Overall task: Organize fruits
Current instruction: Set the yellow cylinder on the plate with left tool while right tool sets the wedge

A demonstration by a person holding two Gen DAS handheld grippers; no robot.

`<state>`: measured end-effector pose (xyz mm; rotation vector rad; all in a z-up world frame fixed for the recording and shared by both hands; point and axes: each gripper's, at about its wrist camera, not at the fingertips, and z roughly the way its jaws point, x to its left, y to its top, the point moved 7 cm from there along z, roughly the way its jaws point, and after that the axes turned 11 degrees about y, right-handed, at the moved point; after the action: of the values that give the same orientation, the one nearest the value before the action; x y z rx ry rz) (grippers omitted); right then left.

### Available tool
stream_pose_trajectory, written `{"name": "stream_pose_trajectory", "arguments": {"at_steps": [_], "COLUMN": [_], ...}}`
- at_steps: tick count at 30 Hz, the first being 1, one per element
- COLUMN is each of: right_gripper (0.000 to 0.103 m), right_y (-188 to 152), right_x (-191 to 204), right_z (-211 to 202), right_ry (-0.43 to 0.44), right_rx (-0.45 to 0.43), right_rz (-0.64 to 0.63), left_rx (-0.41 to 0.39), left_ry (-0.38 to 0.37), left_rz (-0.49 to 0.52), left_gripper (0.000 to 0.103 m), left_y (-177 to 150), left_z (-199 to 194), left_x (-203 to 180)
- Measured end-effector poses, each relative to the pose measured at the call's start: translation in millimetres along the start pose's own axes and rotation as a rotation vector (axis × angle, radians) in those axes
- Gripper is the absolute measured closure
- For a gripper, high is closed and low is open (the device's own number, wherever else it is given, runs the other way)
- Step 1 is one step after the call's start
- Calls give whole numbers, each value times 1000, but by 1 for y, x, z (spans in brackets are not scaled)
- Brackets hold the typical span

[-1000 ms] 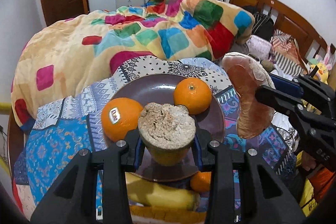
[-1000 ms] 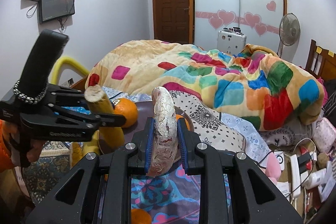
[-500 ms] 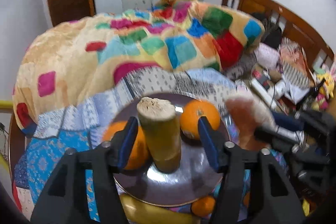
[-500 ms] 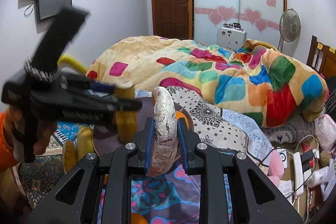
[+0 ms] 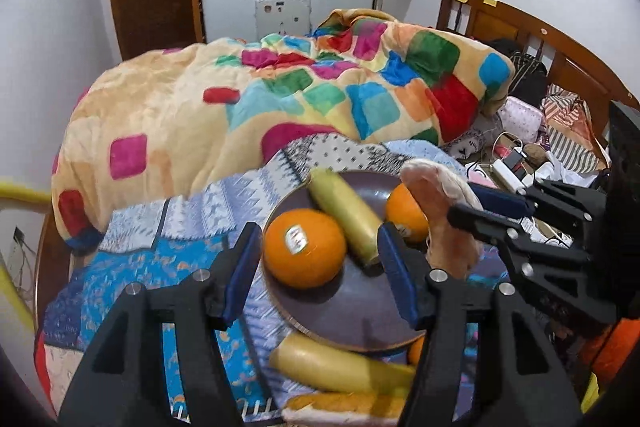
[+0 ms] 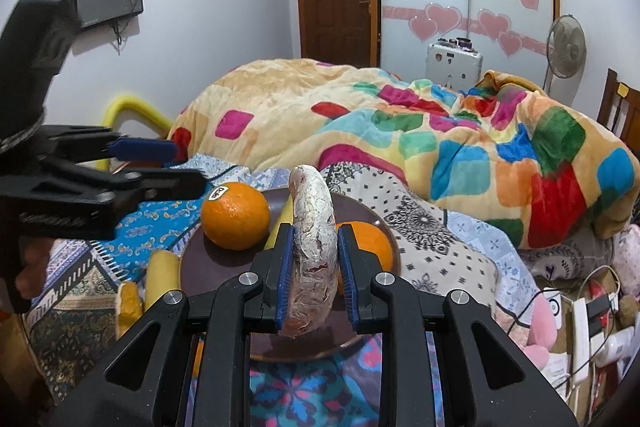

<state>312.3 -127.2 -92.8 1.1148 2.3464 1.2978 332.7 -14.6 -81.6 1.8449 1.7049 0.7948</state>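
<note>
Right wrist view: the pink slice (image 6: 310, 251), some flat curved wedge of fruit with a pale rind, is pinched upright in the right tool (image 6: 314, 275), hanging over the near rim of the brown plate (image 6: 360, 211). Looks light but soft and a bit flaky, so I'd grip the flat faces, not the edge. Plate holds two oranges (image 5: 305, 247) and a banana piece (image 5: 346, 214). Left tool (image 5: 316, 271) is wide open, holding nothing, just beside the plate.
</note>
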Motion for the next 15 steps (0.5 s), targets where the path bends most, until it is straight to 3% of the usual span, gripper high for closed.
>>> {"name": "stream_pose_trajectory", "arguments": {"at_steps": [9,13,15], "right_gripper": [81,69,69], "right_y": [-8,-3,-1], "right_x": [-2,2,6], "right_z": [17,4,-7], "right_ry": [-55,-47,-61], "right_rx": [61,46,34], "right_rz": [-13,-1,-19], "left_rx": [45,49,52], "left_ry": [28,19,13], "left_rz": [-5,-10,-13], "left_gripper": [43,41,40], "left_y": [-31,-37,-40], "left_z": [11,8,5], "left_x": [18,17,15]}}
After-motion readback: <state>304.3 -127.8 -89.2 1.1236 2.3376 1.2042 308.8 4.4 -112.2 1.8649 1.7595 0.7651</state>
